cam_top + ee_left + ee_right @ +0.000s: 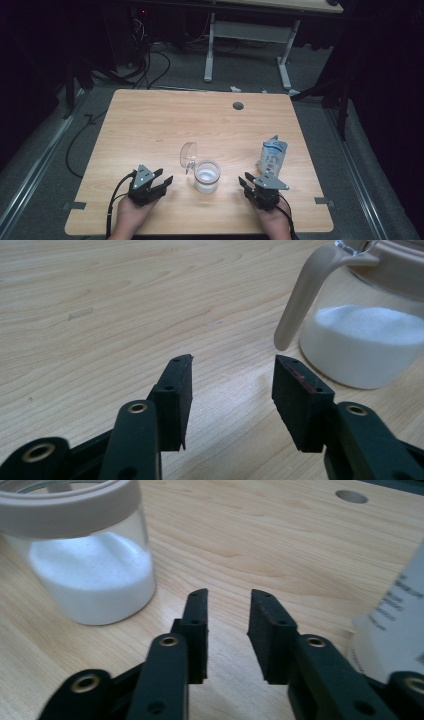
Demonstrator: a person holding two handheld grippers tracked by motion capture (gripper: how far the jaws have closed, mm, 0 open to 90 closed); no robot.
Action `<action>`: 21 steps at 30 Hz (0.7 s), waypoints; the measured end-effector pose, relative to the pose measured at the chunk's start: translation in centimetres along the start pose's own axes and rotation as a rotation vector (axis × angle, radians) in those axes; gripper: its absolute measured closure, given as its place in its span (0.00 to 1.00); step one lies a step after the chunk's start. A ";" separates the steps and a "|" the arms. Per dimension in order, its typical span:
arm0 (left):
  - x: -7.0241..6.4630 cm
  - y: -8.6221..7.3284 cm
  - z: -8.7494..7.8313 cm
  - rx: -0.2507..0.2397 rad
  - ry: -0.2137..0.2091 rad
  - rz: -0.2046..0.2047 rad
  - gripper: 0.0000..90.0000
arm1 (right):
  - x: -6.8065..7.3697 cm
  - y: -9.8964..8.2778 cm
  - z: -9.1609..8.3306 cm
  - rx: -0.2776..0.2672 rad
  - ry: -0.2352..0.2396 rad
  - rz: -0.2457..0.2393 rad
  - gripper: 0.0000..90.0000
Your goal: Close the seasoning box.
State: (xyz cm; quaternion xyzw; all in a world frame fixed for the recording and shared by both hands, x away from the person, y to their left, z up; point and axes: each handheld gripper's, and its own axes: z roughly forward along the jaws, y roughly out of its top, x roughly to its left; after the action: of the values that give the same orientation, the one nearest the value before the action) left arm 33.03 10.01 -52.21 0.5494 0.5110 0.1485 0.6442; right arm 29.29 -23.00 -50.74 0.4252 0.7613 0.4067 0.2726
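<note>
A clear glass jar [207, 177] half full of white powder stands near the table's front middle, its round lid [188, 155] swung open to the back left. In the left gripper view the jar [365, 345] is at the upper right with a pale clasp [300, 300] hanging down its side. My left gripper [165, 183] rests left of the jar, jaws apart with nothing between them [232, 390]. My right gripper [245, 182] rests to the right of the jar [92, 575], jaws also apart and empty [227, 625]. A white and blue pouch [272, 156] stands just behind the right gripper.
The wooden table [150, 125] has a round cable hole [238, 106] at the back. Beyond the table stands a white desk frame [247, 47], with dark cables on the floor at the left. The pouch's edge [395, 625] is close to my right gripper's side.
</note>
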 end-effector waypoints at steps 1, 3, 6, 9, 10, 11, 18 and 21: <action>-0.1 0.1 0.0 -0.001 -0.004 -0.009 0.61 | 0.2 0.0 0.1 0.003 0.005 -0.003 0.83; -0.2 0.1 0.1 -0.003 0.000 -0.013 0.65 | 0.6 0.1 0.3 0.008 0.022 -0.009 0.85; -0.4 0.1 0.2 0.003 0.001 -0.004 0.72 | 1.1 0.1 0.7 0.011 0.032 -0.016 0.90; -0.6 0.4 0.4 0.001 0.005 -0.004 0.79 | 1.5 0.1 1.0 0.013 0.041 -0.020 0.94; -0.6 0.6 0.4 -0.007 0.003 -0.011 0.81 | 1.6 0.1 1.1 0.017 0.042 -0.023 0.95; -0.7 0.8 0.4 -0.011 0.001 -0.026 0.84 | 1.7 0.1 1.2 0.020 0.046 -0.026 0.97; -1.3 1.4 1.0 -0.013 0.001 -0.050 0.98 | 2.2 0.1 1.5 0.026 0.078 -0.033 1.00; -1.9 1.4 1.2 -0.017 -0.003 -0.038 0.99 | 2.3 0.1 1.6 0.030 0.079 -0.036 1.00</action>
State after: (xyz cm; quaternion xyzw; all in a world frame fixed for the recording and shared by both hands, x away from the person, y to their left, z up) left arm 33.78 8.43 -50.21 0.5345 0.5190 0.1395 0.6523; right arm 29.41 -20.38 -51.69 0.3990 0.7849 0.4069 0.2432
